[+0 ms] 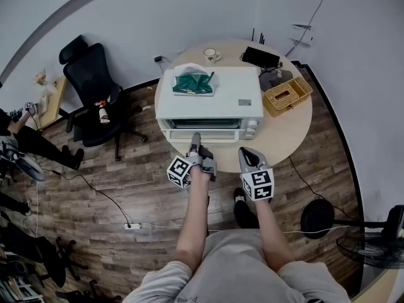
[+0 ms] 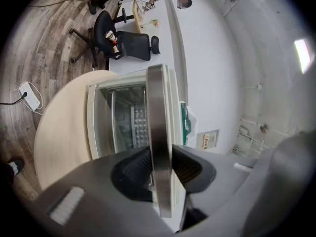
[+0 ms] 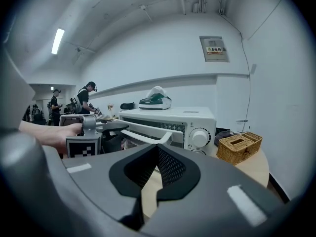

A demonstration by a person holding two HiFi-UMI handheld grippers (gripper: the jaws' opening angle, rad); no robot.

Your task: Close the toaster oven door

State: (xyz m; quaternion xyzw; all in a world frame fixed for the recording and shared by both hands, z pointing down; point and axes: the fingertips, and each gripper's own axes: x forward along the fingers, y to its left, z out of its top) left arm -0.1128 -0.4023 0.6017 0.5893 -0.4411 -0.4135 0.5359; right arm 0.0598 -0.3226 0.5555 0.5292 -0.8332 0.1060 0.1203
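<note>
A white toaster oven point(image 1: 208, 100) stands on a round table point(image 1: 291, 131), its glass door tilted partly open toward me. The door's metal handle point(image 2: 159, 112) runs between the jaws of my left gripper point(image 2: 160, 169), and both pads lie against it. In the head view the left gripper point(image 1: 195, 139) is at the door's front edge. My right gripper point(image 1: 247, 154) hovers to the right, in front of the oven's knobs point(image 3: 200, 138), shut and empty. From the right gripper view point(image 3: 157, 154) I see the tilted door and handle point(image 3: 144, 135) with the left gripper point(image 3: 104, 127) on it.
A green and white bag point(image 1: 193, 81) lies on top of the oven. A wicker basket point(image 1: 287, 95), a cup point(image 1: 210, 54) and a black device point(image 1: 261, 57) share the table. A black office chair point(image 1: 95, 93) stands left; a power strip point(image 1: 131, 226) and cables lie on the floor.
</note>
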